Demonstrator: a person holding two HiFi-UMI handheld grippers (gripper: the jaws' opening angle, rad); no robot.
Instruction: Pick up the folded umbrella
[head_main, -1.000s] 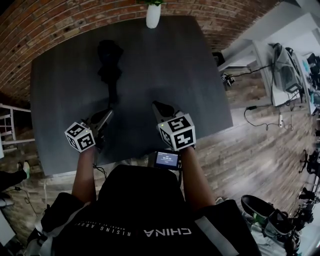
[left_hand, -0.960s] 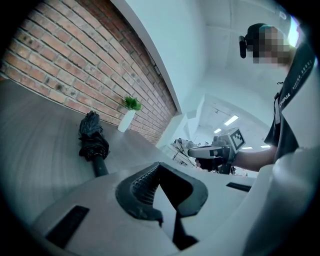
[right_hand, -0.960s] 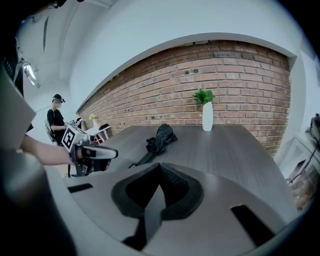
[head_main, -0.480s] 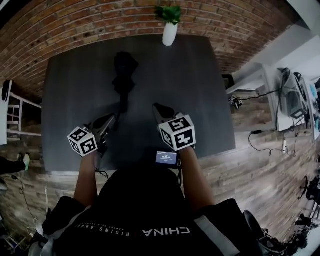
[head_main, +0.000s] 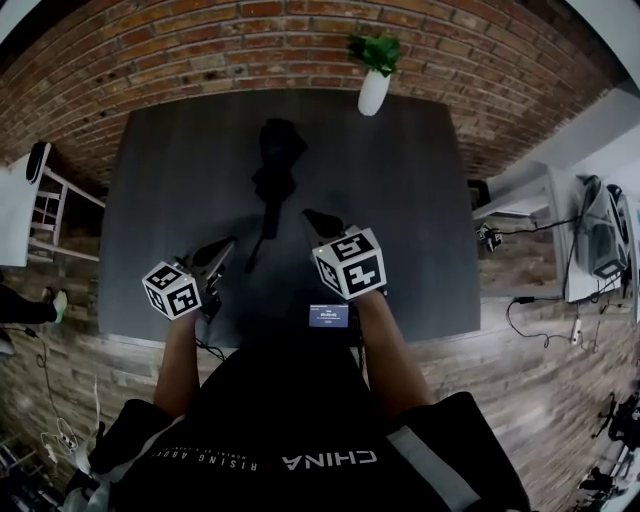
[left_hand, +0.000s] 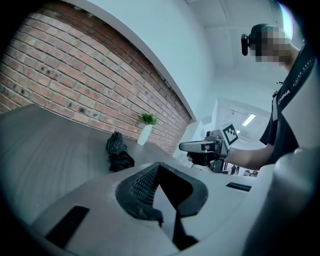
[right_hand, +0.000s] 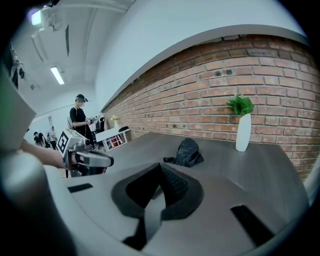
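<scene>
Lying on the dark matte table (head_main: 430, 210), left of the slim white vase (head_main: 373, 92) and nearer the person, the folded umbrella (head_main: 275, 170) is a crumpled black fabric bundle. Farther from the vase, well short of the umbrella, the left gripper (head_main: 225, 246) and right gripper (head_main: 312, 215) each have ribbed jaws pressed together, empty. The umbrella's thin end blurs into shadow.

- Black top (head_main: 280, 420) with white lettering across the chest and a pale stripe at each shoulder.
- Left gripper (head_main: 230, 244): pale grey shell, dark ribbed pads (left_hand: 142, 184), white cube (head_main: 172, 290) with black square markers.
- Right gripper (head_main: 309, 214): same build, with its own marker cube (head_main: 350, 264).
- Small lit screen (head_main: 331, 316) at the waist.
- Thin dark cable (head_main: 205, 347) under the left gripper.
</scene>
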